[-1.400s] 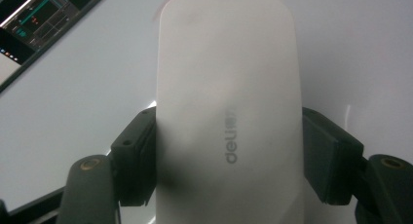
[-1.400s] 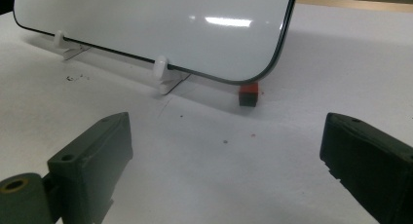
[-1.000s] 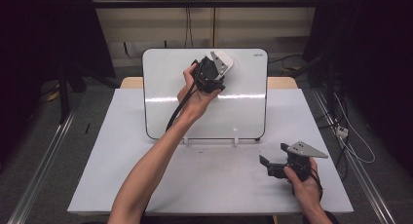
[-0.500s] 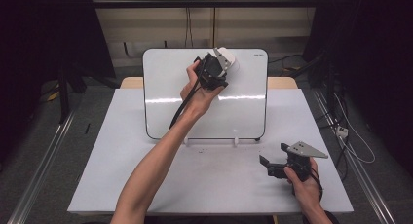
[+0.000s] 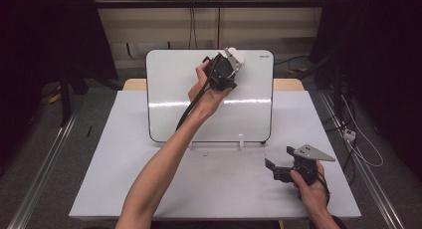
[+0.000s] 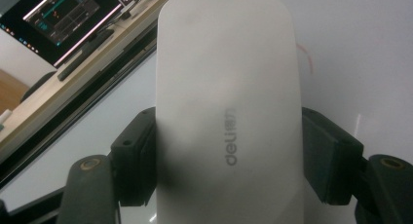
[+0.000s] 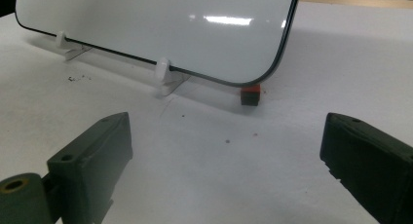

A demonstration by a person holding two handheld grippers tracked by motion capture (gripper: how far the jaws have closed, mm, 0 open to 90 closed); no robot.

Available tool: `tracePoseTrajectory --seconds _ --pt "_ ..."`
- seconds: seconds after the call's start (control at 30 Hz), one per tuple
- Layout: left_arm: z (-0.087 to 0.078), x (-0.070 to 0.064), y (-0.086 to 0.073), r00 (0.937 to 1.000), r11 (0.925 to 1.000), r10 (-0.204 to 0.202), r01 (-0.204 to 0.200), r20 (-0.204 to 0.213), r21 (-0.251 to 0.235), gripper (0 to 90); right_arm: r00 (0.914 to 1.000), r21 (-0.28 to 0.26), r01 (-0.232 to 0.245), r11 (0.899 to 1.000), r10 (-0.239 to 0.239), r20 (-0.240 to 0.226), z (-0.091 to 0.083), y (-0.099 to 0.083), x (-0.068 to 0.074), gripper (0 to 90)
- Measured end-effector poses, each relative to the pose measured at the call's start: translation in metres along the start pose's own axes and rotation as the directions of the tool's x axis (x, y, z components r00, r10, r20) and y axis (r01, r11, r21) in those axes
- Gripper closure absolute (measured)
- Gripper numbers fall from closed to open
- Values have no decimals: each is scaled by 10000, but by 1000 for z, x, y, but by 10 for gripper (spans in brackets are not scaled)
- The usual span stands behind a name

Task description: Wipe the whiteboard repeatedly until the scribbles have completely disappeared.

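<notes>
A whiteboard (image 5: 174, 89) stands upright on small white feet at the back of the table. My left gripper (image 5: 230, 64) is raised against its upper middle, shut on a white eraser (image 5: 235, 56) marked "deli" (image 6: 226, 102), whose face is pressed toward the board (image 6: 360, 48). A faint red mark (image 6: 308, 58) shows on the board beside the eraser. My right gripper (image 5: 272, 170) rests low on the table at the front right, open, with nothing between its jaws. It looks toward the board's lower edge (image 7: 146, 24).
The board's white clip feet (image 7: 163, 70) sit on the white tabletop (image 5: 99, 179). A small red and black block (image 7: 250, 95) lies under the board's lower corner. Tiny dark crumbs (image 7: 78, 78) dot the table. Cables trail off the table's right side (image 5: 351, 134).
The left gripper with the eraser has slid a little to the right along the upper part of the board. The right gripper has stayed put.
</notes>
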State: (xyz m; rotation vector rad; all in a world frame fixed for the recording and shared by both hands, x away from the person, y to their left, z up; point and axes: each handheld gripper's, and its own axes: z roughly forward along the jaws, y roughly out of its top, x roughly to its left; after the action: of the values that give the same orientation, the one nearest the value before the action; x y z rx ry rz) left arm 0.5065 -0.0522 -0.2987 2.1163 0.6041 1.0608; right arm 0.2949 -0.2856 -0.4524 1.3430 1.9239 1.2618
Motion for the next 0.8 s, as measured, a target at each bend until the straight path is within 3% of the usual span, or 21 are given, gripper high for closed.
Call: tracePoseTrajectory --seconds 0.2,0.37,0.53,0.8 --pt "4 -17 3 9977 9985 541 -543 405 35 312 10000 -14 21 10000 -21 -20 1 0 0 53" --pt "5 -32 3 9894 9922 1227 -1238 781 104 311 10000 -11 -3 10000 3 -46 0 0 0 53" --pt "5 -46 -1 9825 9870 1571 -1596 997 175 311 10000 -32 25 10000 -25 -73 0 0 0 53" --pt "0 -68 -15 9755 9827 1840 -1850 1205 -30 311 10000 -41 42 10000 -42 -52 0 0 1 53"
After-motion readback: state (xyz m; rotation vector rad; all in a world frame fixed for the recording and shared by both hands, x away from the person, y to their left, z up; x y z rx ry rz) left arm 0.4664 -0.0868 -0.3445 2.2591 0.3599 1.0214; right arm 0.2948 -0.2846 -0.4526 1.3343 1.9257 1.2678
